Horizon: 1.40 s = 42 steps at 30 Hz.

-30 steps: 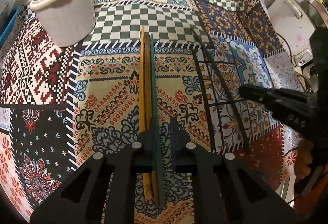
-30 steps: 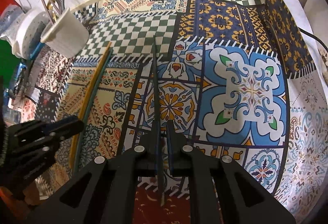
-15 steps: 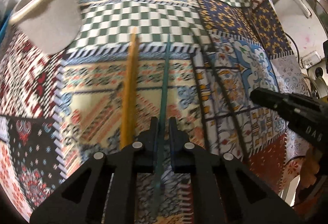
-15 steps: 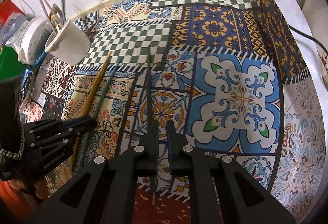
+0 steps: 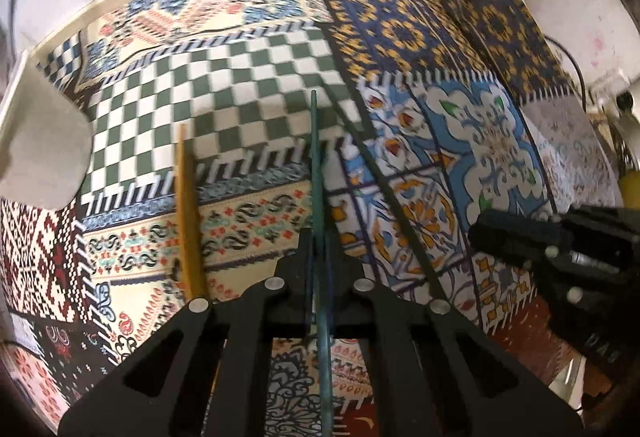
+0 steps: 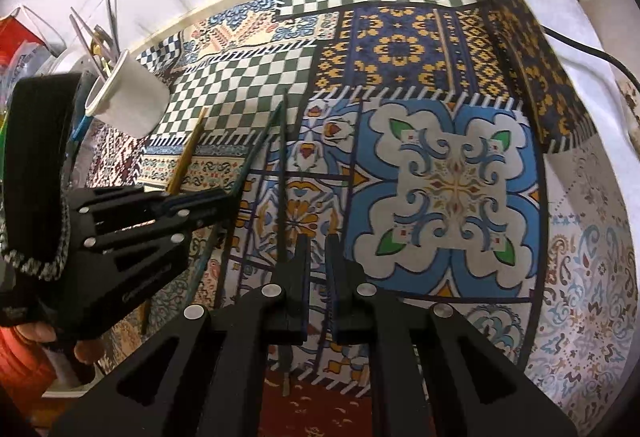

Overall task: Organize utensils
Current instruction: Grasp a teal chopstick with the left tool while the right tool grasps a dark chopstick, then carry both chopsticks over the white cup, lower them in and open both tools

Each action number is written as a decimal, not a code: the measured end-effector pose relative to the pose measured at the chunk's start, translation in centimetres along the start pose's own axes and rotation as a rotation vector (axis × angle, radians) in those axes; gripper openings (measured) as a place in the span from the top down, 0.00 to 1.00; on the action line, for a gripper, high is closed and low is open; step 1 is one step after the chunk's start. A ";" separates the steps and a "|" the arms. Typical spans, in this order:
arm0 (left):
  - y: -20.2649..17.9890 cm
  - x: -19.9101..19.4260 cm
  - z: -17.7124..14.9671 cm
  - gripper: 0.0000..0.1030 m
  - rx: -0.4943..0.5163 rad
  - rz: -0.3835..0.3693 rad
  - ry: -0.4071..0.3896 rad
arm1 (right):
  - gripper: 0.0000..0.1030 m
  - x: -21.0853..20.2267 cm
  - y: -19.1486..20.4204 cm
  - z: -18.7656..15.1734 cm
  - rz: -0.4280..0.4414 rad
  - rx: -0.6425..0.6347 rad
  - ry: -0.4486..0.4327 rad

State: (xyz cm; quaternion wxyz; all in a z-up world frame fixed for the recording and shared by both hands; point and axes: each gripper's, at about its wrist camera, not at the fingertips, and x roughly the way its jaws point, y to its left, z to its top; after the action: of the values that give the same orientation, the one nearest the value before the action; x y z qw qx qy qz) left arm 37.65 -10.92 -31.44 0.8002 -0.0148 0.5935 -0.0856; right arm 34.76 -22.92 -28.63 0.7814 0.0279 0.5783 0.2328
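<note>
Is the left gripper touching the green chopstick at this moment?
Touching. In the left wrist view the left gripper has its jaws shut on the green chopstick, which runs straight out between them.

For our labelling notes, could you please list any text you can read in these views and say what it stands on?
Right gripper, raised letters on its side: perhaps "DA", too blurred to confirm.
Left gripper, raised lettering on its body: too blurred to read.
No other text is legible in either view.
</note>
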 end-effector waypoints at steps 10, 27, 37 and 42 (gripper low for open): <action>1.0 -4.9 -1.1 0.97 -0.042 0.010 -0.139 | 0.91 4.2 3.1 2.8 -0.052 -0.099 0.046; 1.1 -9.7 -2.9 0.97 -0.031 0.002 -0.265 | 0.95 3.6 4.0 1.4 -0.119 -0.114 0.011; 0.9 -13.3 -4.1 0.97 -0.024 -0.004 -0.362 | 0.95 -3.2 3.3 0.6 -0.069 -0.052 -0.141; 0.9 -15.0 -4.5 0.97 -0.024 0.004 -0.419 | 0.95 -5.5 4.7 0.5 -0.046 -0.047 -0.209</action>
State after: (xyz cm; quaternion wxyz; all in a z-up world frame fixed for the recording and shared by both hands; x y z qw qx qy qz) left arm 29.28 -7.36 -18.64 0.9060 -0.0408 0.4152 -0.0722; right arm 32.44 -20.75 -22.10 0.8431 0.0201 0.4884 0.2241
